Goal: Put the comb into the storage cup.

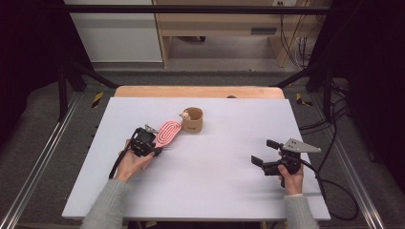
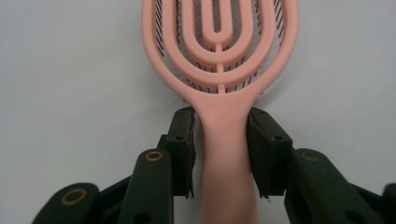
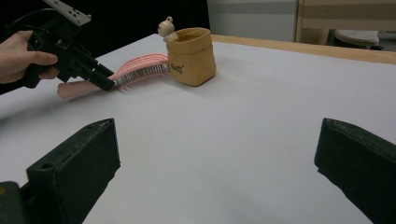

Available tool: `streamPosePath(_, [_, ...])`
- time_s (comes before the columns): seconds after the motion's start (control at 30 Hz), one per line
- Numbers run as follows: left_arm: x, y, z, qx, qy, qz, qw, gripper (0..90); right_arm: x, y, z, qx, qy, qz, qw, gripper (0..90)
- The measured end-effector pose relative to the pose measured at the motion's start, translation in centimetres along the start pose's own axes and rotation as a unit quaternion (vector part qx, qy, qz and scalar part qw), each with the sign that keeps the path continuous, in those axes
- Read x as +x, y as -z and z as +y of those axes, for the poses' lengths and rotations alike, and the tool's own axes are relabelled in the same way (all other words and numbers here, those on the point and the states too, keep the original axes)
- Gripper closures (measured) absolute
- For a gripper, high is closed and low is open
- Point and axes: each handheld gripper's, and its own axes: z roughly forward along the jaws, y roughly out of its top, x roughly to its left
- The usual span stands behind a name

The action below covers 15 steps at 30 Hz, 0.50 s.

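Left hand-held gripper (image 2: pixel 219 140) is clenched on the handle of a pink plastic hairbrush with looped, open-slotted head (image 2: pixel 219 60); both black pads press the handle's sides just below the head, seen close in the left gripper view. Brush lies on the white table (image 1: pixel 215 181), left of centre, head pointing away from the person twd. a small tan fabric pouch w/ rolled rim (image 1: pixel 192 120). Brush head sits just beside the pouch; contact betw. them can't be told. In the right gripper view the bristles face down and the handle end sticks out behind the left gripper. A small cream round-headed figure (image 1: pixel 185 114) sits at the pouch rim on its left side. Right hand-held gripper (image 1: pixel 265 151) is released, jaws wide apart w/ nothing betw. them, held low over the table's right part, well apart from brush and pouch, pointing left twd. them. Person's hands grip both tools from the near edge.
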Motion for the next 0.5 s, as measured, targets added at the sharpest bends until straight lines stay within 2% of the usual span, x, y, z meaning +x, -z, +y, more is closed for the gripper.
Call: streamPosePath(0.5, [0.11,-0.14,0.02,0.005,0.012,-0.006,0.9999,66.8,-0.03,0.01,0.0,-0.001,-0.001,0.0,1.0,0.4])
